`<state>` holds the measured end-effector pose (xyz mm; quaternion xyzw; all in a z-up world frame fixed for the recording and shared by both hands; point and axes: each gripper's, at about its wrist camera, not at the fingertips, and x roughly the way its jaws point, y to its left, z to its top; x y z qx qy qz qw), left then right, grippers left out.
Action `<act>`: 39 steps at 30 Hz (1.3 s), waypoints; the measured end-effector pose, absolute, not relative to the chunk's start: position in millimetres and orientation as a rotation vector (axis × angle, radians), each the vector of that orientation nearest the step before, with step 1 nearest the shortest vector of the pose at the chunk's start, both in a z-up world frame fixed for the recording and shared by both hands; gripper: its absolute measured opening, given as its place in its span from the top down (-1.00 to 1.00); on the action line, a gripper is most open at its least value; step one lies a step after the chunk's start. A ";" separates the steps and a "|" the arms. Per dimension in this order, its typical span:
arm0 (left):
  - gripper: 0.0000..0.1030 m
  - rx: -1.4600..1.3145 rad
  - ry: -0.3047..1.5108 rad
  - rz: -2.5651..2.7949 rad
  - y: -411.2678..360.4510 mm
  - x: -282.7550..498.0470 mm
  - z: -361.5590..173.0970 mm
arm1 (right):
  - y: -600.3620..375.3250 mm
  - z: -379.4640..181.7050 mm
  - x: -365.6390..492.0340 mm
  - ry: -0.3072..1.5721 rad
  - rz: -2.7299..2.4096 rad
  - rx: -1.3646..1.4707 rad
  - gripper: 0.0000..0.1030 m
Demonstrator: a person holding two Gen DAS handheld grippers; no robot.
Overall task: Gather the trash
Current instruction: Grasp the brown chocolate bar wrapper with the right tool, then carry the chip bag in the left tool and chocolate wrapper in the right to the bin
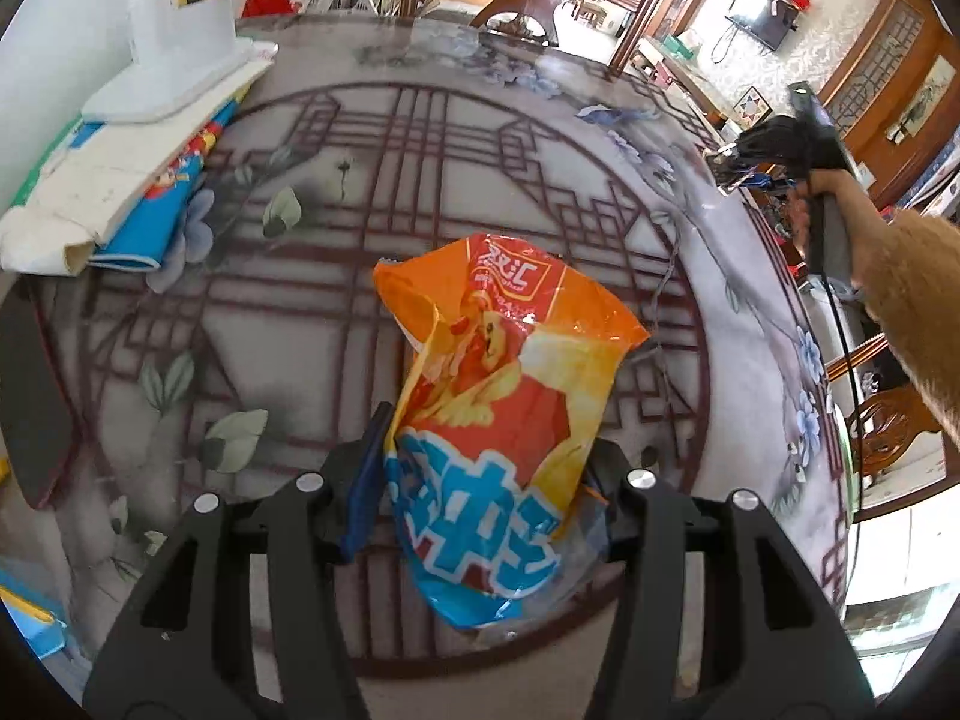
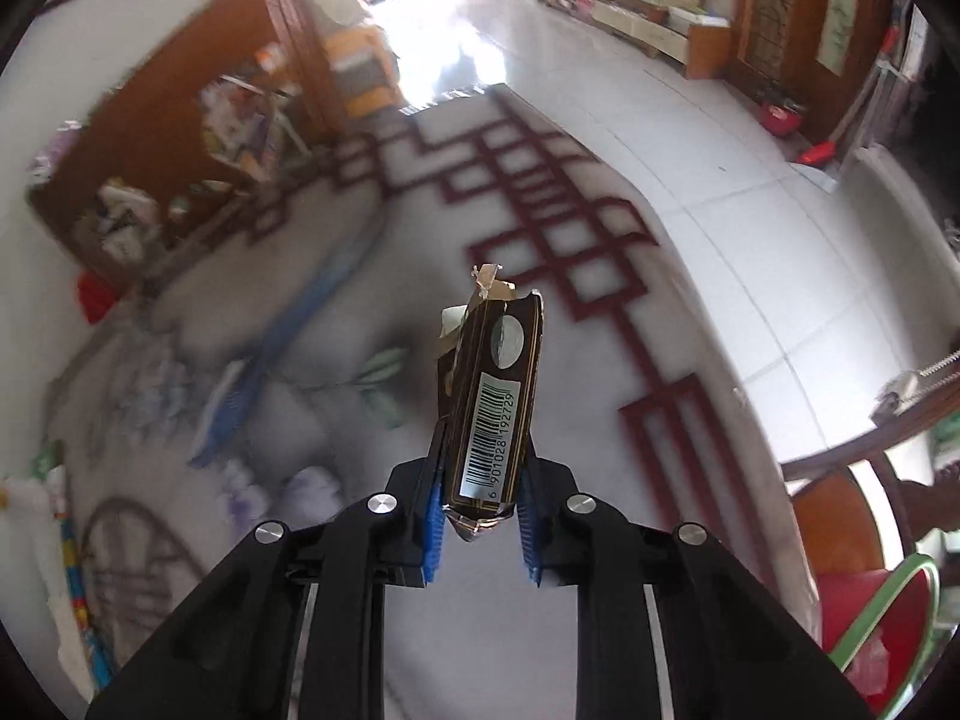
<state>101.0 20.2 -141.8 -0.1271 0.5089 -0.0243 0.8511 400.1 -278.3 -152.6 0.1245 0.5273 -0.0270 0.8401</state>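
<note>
Over the round table point(image 1: 600, 138) with its dark red lattice pattern and painted blue flowers, both grippers carry trash.

Left gripper point(image 1: 480, 480): black two-finger tool with blue pads. Clamped on a crumpled orange, red and blue plastic snack bag point(image 1: 498, 414). Bag sticks out forward from between the fingers, open torn end away from the camera, bottom end hanging back toward the tool body. Bag looks lifted clear of the tabletop, though contact at its far end is hard to judge.

Right gripper point(image 2: 480, 516): same build, blue ribbed pads point(image 2: 433, 531). Pinched tight on a flattened dark brown cardboard packet with gold trim and a white barcode label point(image 2: 489, 396). Packet stands up along the fingers, torn top flap pointing away. Held above the table near its edge; pale tiled floor point(image 2: 720, 192) beyond. Background in this view is smeared.

Seen from the left wrist: the person's right hand point(image 1: 840, 222), in a tan fuzzy sleeve point(image 1: 912, 300), grips the other tool's handle at the far right, off the table rim.

Table's far left side: a stack of white foam pieces point(image 1: 174, 66) on a white and blue printed bag point(image 1: 150, 204).
</note>
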 end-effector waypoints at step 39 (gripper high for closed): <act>0.00 -0.186 0.926 -0.175 -63.7 54.2 -77.3 | -256.5 -70.0 51.3 0.956 0.258 0.262 0.64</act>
